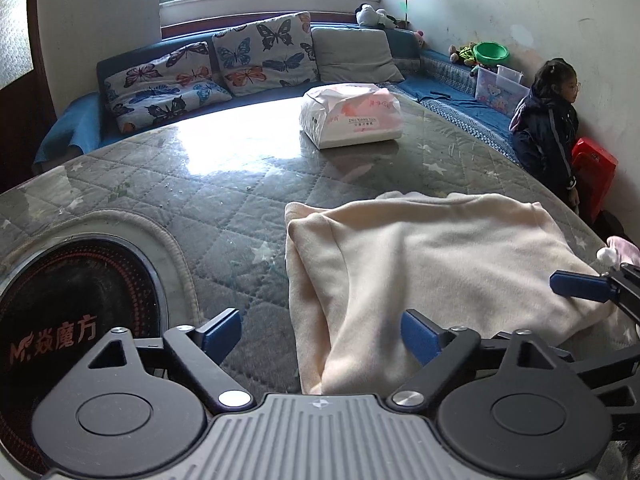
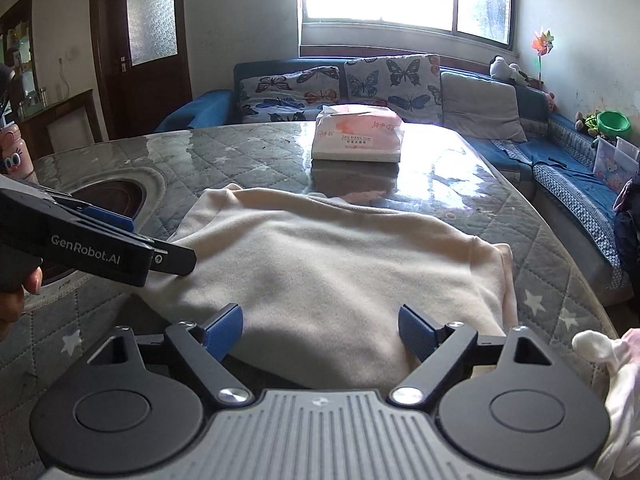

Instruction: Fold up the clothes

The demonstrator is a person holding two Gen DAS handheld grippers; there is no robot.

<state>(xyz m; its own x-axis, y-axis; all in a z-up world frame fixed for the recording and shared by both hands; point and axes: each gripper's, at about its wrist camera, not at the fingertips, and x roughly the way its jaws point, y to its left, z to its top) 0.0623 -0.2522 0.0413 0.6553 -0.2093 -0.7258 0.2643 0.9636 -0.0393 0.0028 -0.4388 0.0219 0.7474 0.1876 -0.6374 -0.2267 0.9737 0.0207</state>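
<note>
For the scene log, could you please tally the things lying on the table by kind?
Cream garment: 1
Tissue pack: 1
Pink-and-white cloth item at the right edge: 1
Total: 3

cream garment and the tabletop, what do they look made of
Cream garment: soft knit or fleece, matte, going by its slightly fuzzy nap and rounded folds. Tabletop: probably glass or clear plastic over quilted star-print fabric; it mirrors the window glare.
</note>
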